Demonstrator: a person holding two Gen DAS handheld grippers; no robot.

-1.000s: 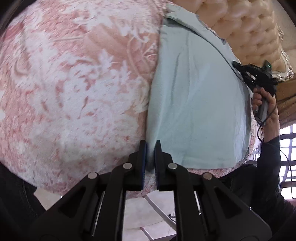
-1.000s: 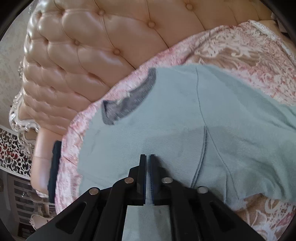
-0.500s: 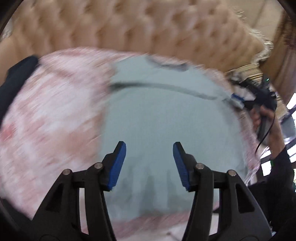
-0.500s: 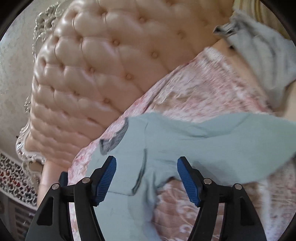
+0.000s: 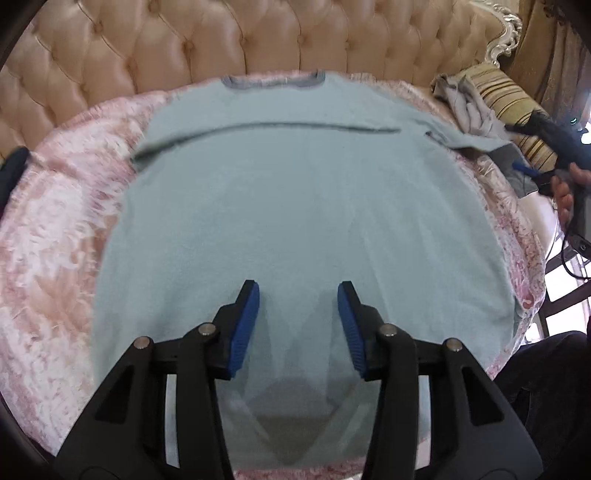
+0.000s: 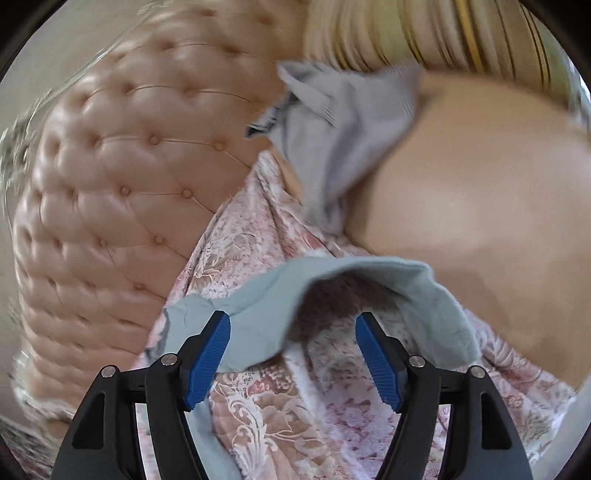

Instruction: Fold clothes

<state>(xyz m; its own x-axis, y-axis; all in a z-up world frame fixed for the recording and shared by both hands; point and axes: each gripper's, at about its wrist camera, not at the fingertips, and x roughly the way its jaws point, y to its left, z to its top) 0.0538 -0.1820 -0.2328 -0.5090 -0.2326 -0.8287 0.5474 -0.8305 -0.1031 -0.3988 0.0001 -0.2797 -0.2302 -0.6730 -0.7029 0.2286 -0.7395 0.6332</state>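
Shirt [image 5: 303, 206]: the pale blue-green garment lies spread flat on the pink floral cover [image 5: 55, 236] of the sofa, collar [image 5: 273, 82] toward the tufted backrest [image 5: 184, 40], hem toward you. Its body shows no fold. A straight seam-like line crosses it just below the collar; whether that is a fold edge or a sleeve laid across cannot be told.

Left hand-held gripper [image 5: 298, 325]: released, jaws wide apart, nothing between them. It hovers over the lower middle of the shirt, hem just beneath it, collar far ahead.

Right hand-held gripper [image 6: 293, 354]: also released and holding nothing. The short sleeve [image 6: 325, 291] lies directly ahead of its fingertips, cuff edge lifted slightly off the cover, with one pad overlapping the cloth in view; contact cannot be confirmed. Beyond the sleeve, a crumpled grey garment [image 6: 332, 133] rests against the armrest [image 6: 480, 206], with a striped cushion [image 6: 424, 33] above. In the left wrist view your hand [image 5: 569, 184] carries this tool at the shirt's far right edge.

Step in hand: judged as laying out and squaring the shirt, or setting up a sleeve fold. The scene fits either.

Next move requirements:
1. Any pinch on the sleeve must catch the cuff edge only, not the cover below.
2. Keep the body flat; thin knit drags and wrinkles when pulled sideways.
3. Keep clear of the grey garment.
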